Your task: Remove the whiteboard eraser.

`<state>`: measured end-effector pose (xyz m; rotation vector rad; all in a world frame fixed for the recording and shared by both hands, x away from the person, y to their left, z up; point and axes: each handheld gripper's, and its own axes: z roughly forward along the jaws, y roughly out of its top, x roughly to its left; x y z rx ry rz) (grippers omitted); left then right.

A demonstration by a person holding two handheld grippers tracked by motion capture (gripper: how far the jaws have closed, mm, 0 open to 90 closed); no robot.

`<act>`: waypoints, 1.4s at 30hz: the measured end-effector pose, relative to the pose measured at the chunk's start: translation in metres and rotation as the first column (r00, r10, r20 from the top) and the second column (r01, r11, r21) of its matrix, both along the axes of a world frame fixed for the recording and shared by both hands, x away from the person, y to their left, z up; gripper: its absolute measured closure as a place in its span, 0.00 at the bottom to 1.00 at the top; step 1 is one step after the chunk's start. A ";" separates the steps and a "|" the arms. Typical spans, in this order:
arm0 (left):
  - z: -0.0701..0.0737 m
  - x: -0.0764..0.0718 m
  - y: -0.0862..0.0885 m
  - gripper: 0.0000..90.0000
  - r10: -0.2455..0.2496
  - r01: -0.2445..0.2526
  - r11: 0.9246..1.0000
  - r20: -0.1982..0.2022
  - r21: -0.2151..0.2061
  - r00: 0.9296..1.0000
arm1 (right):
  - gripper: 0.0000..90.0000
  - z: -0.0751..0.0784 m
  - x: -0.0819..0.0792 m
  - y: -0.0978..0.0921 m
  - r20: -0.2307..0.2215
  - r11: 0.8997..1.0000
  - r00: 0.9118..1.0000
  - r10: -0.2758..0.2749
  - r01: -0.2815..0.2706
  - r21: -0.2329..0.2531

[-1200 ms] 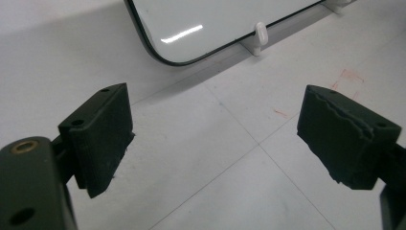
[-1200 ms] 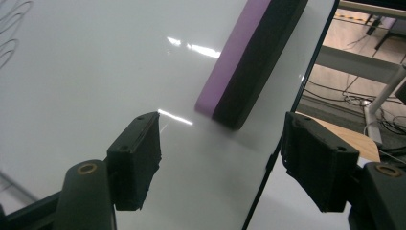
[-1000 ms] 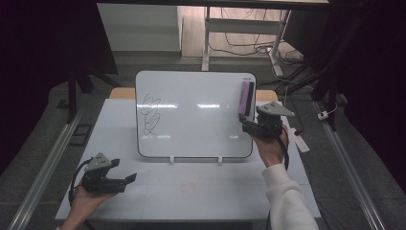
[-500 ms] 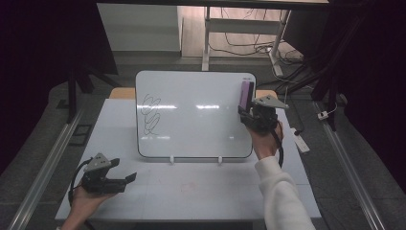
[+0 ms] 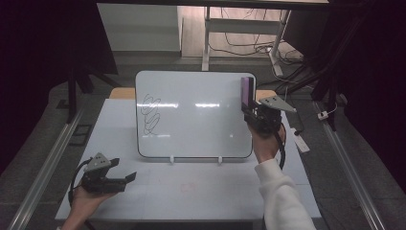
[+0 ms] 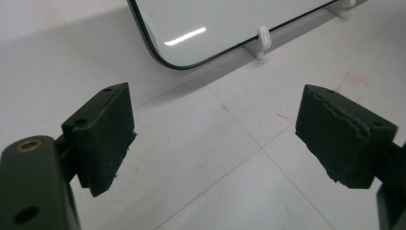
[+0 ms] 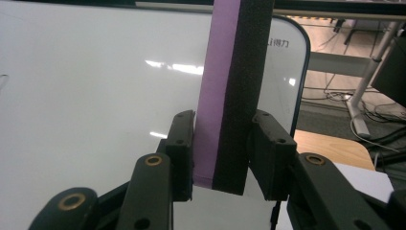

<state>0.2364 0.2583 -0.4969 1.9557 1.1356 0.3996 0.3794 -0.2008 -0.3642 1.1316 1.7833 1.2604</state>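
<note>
**Eraser held at the whiteboard's right edge**

The right gripper (image 5: 253, 114) pinches an upright purple-and-black eraser (image 7: 230, 96) at the whiteboard's (image 5: 191, 115) upper right edge. A black scribble (image 5: 151, 112) marks the board's left side; corner print is unreadable. The left gripper (image 5: 119, 178), jaws spread, rests near the bench's (image 5: 201, 191) front-left corner.

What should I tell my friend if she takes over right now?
Right gripper: shut on the eraser, purple side and black side, held upright at the whiteboard's right edge.
Left gripper: open, holding nothing, low over the table near the front left.
Whiteboard: propped up on small white feet, with black scribbles on its left part.
Done: eraser picked up.
Left: probably wiping off the scribbles; none looks wiped yet.
</note>
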 end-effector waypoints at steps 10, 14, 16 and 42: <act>0.000 0.000 0.001 0.16 0.012 -0.012 1.000 -0.004 -0.011 1.000 | 0.70 -0.016 -0.021 -0.013 0.006 0.997 0.998 0.069 -0.069 0.026; 0.000 0.001 0.001 0.16 0.016 -0.016 1.000 -0.003 -0.013 1.000 | 0.70 -0.030 -0.032 -0.018 -0.002 0.994 0.994 0.107 -0.107 0.029; 0.001 0.002 0.001 0.16 0.018 -0.018 1.000 -0.004 -0.015 1.000 | 0.70 -0.036 -0.037 -0.018 -0.008 0.992 0.993 0.121 -0.121 0.033; 0.016 0.004 -0.024 0.16 0.008 -0.007 0.997 0.009 -0.080 1.000 | 0.70 -0.085 -0.087 0.036 -0.036 0.924 0.923 0.383 -0.383 -0.006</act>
